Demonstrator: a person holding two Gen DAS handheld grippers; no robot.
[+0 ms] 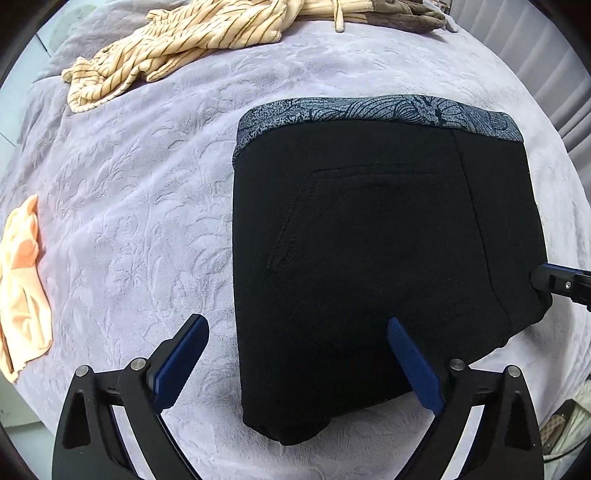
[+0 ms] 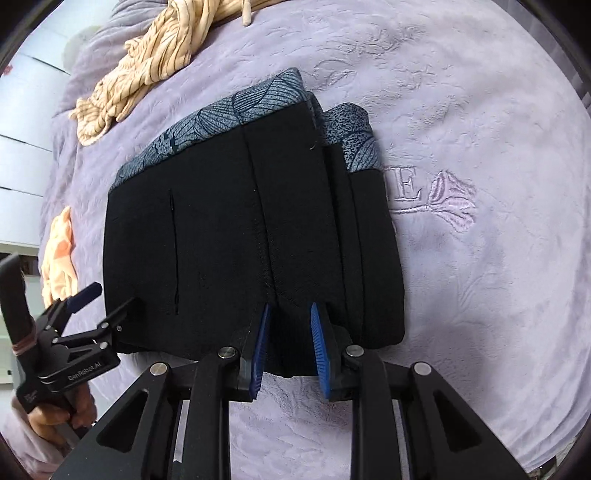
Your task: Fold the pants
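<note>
Black pants [image 1: 369, 258] with a blue-grey patterned waistband [image 1: 369, 110] lie folded into a thick block on the lilac blanket [image 1: 140, 206]. My left gripper [image 1: 295, 321] is open wide and points down over the block's near left edge, one pad over the blanket and one over the black cloth. Nothing is pressed between its pads. In the right wrist view the left gripper [image 2: 110, 299] shows at the pants' [image 2: 229, 240] left edge, held by a hand [image 2: 55, 417]. My right gripper [image 2: 290, 341] is narrowed on the near fold of the pants, with black cloth bulging between its pads.
A striped cream garment [image 1: 177, 44] lies bunched at the far left of the blanket, a brown one [image 1: 413, 16] beside it. An orange cloth [image 1: 22, 288] sits at the left edge. An embroidered rose [image 2: 450, 203] marks the blanket right of the pants.
</note>
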